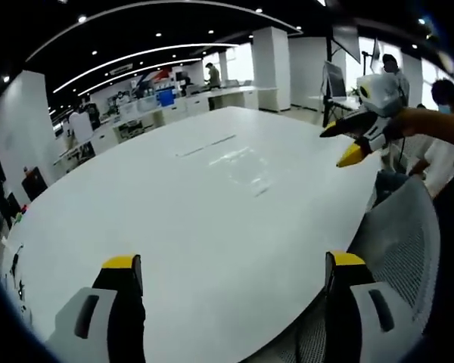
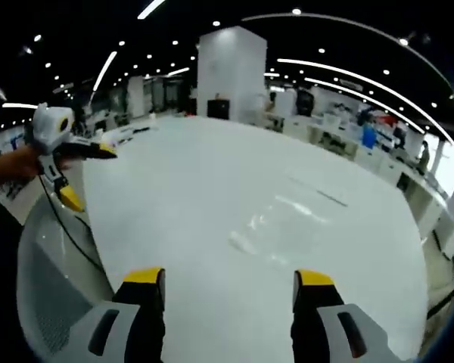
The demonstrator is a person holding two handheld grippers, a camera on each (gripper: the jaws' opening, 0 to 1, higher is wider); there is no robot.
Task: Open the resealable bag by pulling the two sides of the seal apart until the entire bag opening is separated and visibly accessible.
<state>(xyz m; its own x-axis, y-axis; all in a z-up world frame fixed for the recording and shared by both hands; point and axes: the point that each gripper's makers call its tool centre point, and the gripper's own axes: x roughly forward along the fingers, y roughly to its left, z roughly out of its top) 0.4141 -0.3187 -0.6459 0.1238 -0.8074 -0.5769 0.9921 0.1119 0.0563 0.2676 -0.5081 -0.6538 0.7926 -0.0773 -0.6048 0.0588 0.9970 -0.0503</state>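
My left gripper (image 1: 231, 265) jaws apart, nothing between, over white table (image 1: 174, 227). Clear resealable bag (image 1: 238, 168) flat on table ahead, slightly right of jaws. Right gripper (image 1: 346, 144) enters upper right, jaws apart, above table edge. Right gripper view: own jaws (image 2: 231, 283) apart; bag (image 2: 276, 227) just ahead; left gripper (image 2: 79, 170) far left; grey mesh chair (image 2: 49, 280) lower left.

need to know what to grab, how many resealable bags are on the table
1: a clear, flat plastic resealable bag lying mid-way across the white oval table, beyond both grippers' open fingers. Its transparency could hide others.
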